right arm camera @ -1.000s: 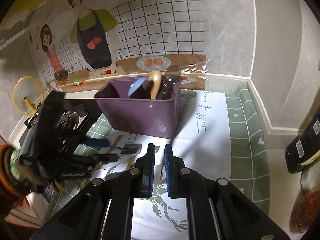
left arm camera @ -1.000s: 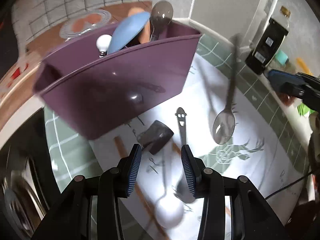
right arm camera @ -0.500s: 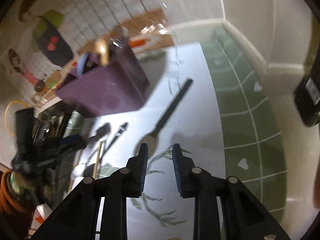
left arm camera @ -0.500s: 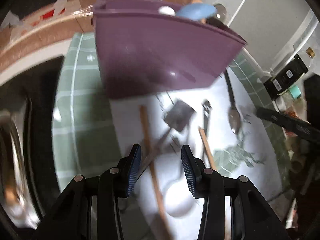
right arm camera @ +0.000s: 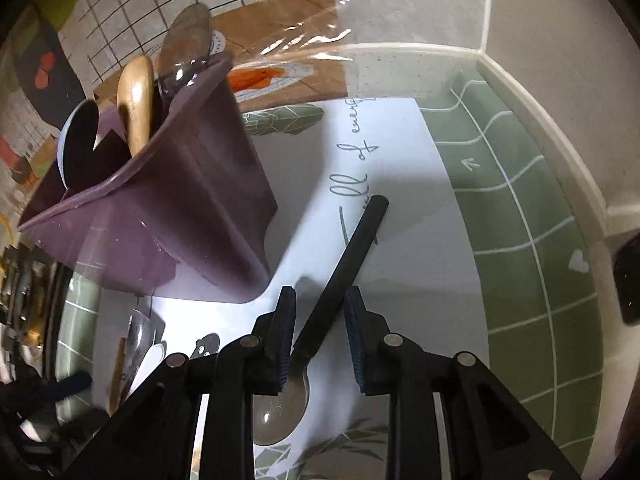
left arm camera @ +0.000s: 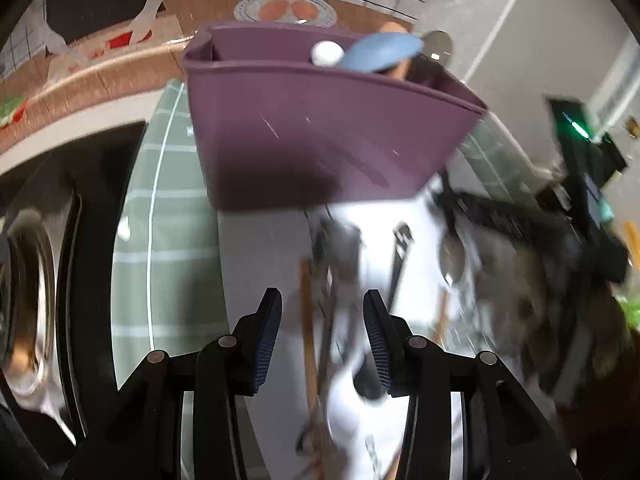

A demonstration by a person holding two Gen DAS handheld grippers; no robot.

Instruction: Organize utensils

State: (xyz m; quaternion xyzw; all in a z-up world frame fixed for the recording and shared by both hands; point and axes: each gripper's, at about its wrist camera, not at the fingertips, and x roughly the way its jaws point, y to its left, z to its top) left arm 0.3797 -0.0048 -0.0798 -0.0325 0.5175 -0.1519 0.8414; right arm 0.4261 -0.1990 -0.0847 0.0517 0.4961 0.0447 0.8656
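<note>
A purple bin (left arm camera: 312, 136) stands on the mat and holds a blue spoon (left arm camera: 380, 54), a white-tipped utensil (left arm camera: 327, 53), a wooden spoon (right arm camera: 136, 96) and a metal spoon (right arm camera: 186, 40). In front of it lie blurred loose utensils: a wooden stick (left arm camera: 306, 320), a dark spatula (left arm camera: 340, 244) and a black-handled piece (left arm camera: 400, 256). My left gripper (left arm camera: 322, 316) hovers open above them, holding nothing. A black-handled spoon (right arm camera: 360, 236) lies to the right of the bin (right arm camera: 180, 208). My right gripper (right arm camera: 321, 308) is open and low, and the spoon's handle runs between its jaws.
The green and white mat (right arm camera: 520, 200) reaches the wall corner at the back right. A dark bottle (right arm camera: 628, 280) stands at the right edge. A shiny metal vessel (left arm camera: 28, 280) sits off the mat's left side. The right gripper's blurred black body (left arm camera: 500, 216) shows beside the loose utensils.
My right gripper opened and came down over the black-handled spoon, whose handle now lies between its jaws. My left gripper rolled and shifted slightly over the loose utensils, still open.
</note>
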